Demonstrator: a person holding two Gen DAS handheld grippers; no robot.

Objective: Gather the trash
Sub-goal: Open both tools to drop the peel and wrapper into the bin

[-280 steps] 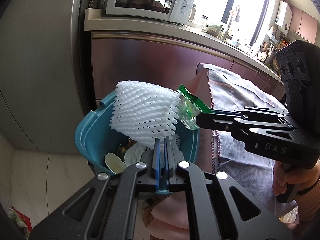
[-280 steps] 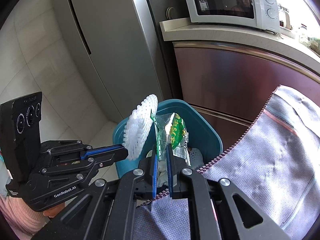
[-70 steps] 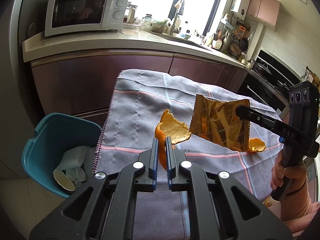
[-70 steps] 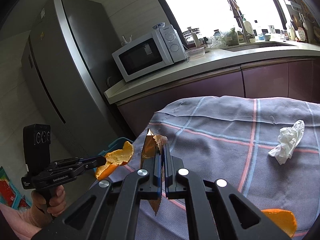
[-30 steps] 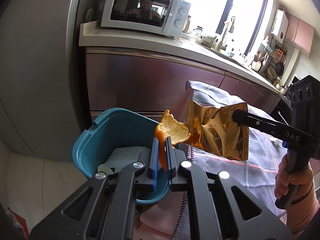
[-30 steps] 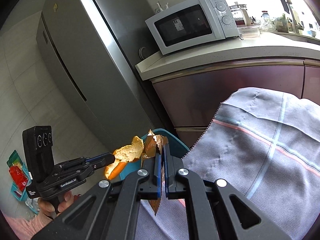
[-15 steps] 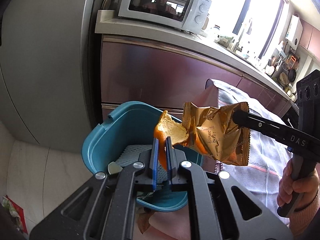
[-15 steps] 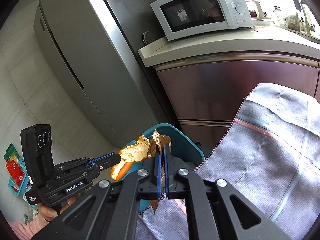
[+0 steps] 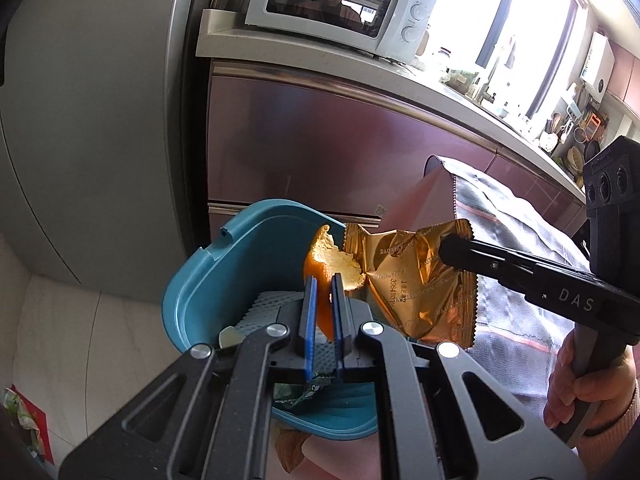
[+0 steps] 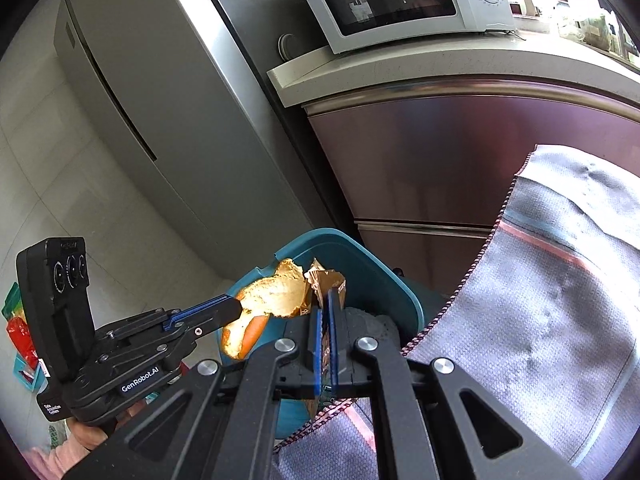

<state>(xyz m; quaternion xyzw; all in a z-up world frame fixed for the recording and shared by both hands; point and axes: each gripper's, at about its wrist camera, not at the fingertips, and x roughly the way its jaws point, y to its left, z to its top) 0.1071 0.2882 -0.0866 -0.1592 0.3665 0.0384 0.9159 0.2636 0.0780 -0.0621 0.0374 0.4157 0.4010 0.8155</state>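
My left gripper [image 9: 323, 280] is shut on an orange peel [image 9: 334, 258], held over the teal trash bin [image 9: 224, 264]. Right beside it my right gripper [image 9: 446, 248] is shut on a crumpled gold snack wrapper [image 9: 420, 284], which hangs over the bin's right rim. In the right wrist view the right gripper [image 10: 325, 300] pinches the wrapper [image 10: 324, 278] edge-on, with the peel [image 10: 276, 294] in the left gripper [image 10: 238, 309] just to its left, both above the bin [image 10: 360, 260]. White foam netting [image 9: 264, 304] lies inside the bin.
The bin stands on the floor between a steel fridge [image 10: 160, 112] and the table with a grey checked cloth [image 10: 540, 320]. Behind it are maroon cabinets [image 9: 320, 148] with a microwave [image 9: 340, 4] on the counter. A hand [image 9: 580, 384] holds the right gripper's handle.
Both grippers have moved further left and down from the table edge until the peel and wrapper hang over the bin. Their grips have not changed.
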